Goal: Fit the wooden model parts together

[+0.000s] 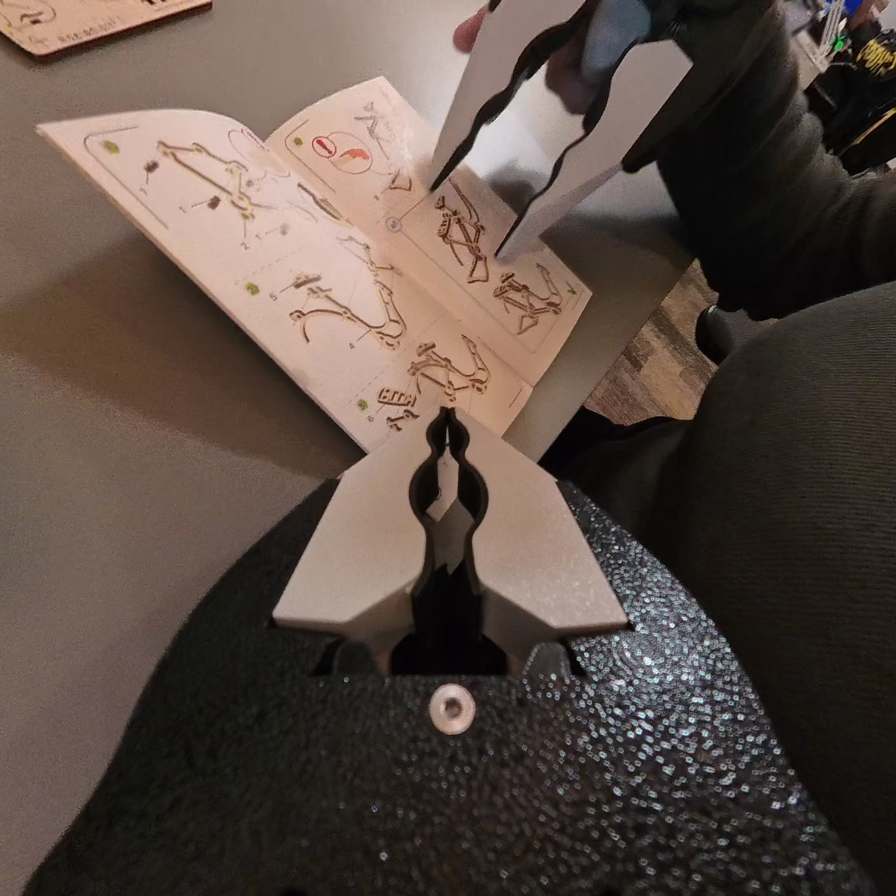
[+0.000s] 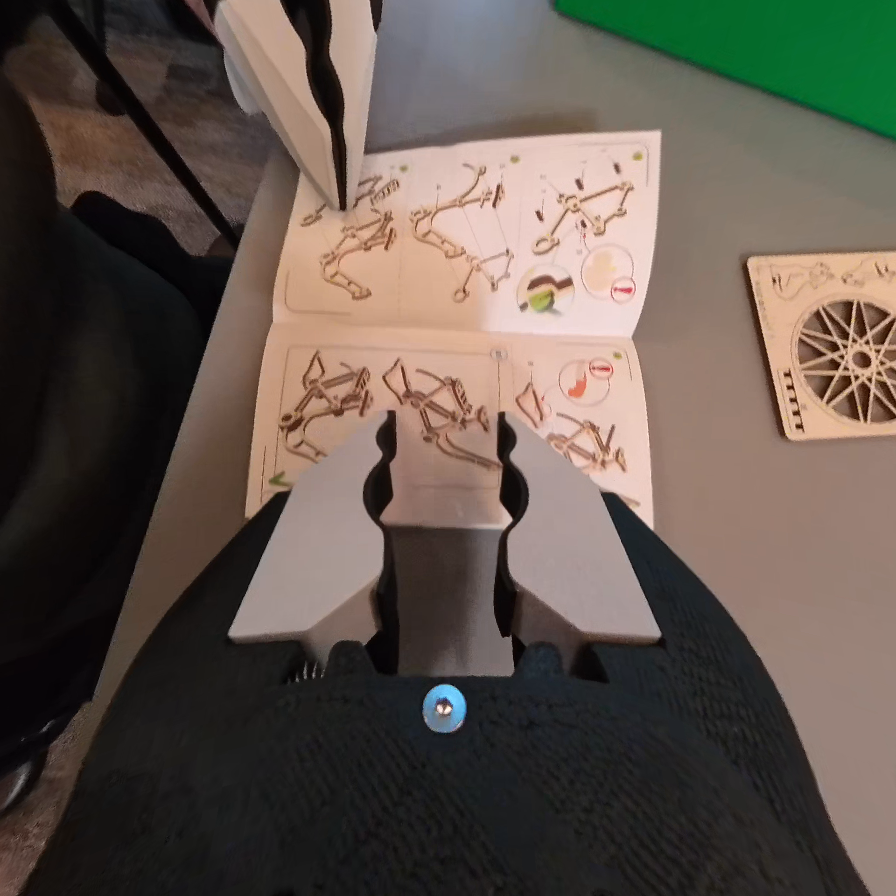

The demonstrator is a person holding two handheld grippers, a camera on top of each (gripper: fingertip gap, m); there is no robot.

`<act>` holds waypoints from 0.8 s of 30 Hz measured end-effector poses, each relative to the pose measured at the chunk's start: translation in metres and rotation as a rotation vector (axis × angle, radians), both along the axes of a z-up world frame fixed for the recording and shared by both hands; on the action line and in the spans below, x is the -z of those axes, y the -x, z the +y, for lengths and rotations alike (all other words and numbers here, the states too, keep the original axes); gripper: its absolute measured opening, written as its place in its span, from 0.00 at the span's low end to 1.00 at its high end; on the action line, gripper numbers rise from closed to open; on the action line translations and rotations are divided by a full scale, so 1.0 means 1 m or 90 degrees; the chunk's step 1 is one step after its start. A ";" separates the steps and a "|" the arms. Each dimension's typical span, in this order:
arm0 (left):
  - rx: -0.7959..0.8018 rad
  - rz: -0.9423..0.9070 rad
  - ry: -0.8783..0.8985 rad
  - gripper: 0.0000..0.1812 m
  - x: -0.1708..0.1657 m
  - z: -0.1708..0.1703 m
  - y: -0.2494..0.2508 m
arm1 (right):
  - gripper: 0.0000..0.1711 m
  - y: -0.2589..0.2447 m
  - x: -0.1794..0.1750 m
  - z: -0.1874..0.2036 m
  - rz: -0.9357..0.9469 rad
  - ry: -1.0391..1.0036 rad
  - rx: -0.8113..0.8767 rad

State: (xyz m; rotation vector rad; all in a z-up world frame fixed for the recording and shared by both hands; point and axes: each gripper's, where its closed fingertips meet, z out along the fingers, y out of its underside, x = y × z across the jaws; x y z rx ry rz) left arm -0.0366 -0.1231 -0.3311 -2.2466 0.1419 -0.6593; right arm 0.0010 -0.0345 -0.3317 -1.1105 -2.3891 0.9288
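Grey, wavy-edged left tool pinched closed and right tool spread open meet a creased leaflet on the matte bench; a laser-cut plywood sheet lies nearby.

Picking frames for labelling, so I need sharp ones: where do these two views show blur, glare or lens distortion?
Left wrist view: the instruction sheet is soft, its drawings smeared; the right gripper is sharper; speckled glare on the left gripper's black body. Right wrist view: the left gripper and green board are blurred, the wooden parts sheet fairly crisp; the table edges bow, wide-angle.
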 end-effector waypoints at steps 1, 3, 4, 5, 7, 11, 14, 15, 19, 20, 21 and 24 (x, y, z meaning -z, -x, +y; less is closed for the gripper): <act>0.000 0.000 0.004 0.00 0.001 0.000 0.000 | 0.23 -0.004 0.000 0.003 -0.007 -0.008 0.000; -0.003 -0.006 0.009 0.00 0.002 0.000 0.000 | 0.21 -0.012 0.001 0.008 -0.025 -0.023 0.001; -0.006 -0.008 0.011 0.00 0.003 0.000 0.001 | 0.21 -0.016 0.002 0.009 -0.038 -0.024 0.000; -0.008 -0.011 0.014 0.00 0.003 -0.001 0.001 | 0.20 -0.019 0.004 0.010 -0.052 -0.023 0.001; -0.011 -0.009 0.021 0.00 0.004 -0.001 0.001 | 0.19 -0.023 0.009 0.013 -0.072 -0.022 0.005; -0.015 -0.006 0.029 0.00 0.005 -0.001 0.000 | 0.17 -0.021 0.009 0.014 -0.064 -0.022 0.010; -0.019 -0.011 0.036 0.00 0.005 -0.002 0.000 | 0.17 -0.018 0.009 0.014 -0.057 -0.021 0.015; -0.021 -0.010 0.038 0.00 0.005 -0.002 0.001 | 0.17 -0.017 0.009 0.014 -0.054 -0.019 0.017; -0.028 -0.002 0.048 0.00 0.007 -0.003 0.002 | 0.17 -0.012 0.009 0.016 -0.039 -0.015 0.024; -0.028 -0.001 0.050 0.00 0.007 -0.004 0.002 | 0.17 -0.011 0.009 0.017 -0.035 -0.017 0.027; -0.028 -0.001 0.052 0.00 0.007 -0.004 0.002 | 0.17 -0.009 0.009 0.017 -0.030 -0.018 0.029; -0.033 -0.005 0.054 0.00 0.008 -0.004 0.003 | 0.17 -0.005 0.008 0.019 -0.018 -0.022 0.035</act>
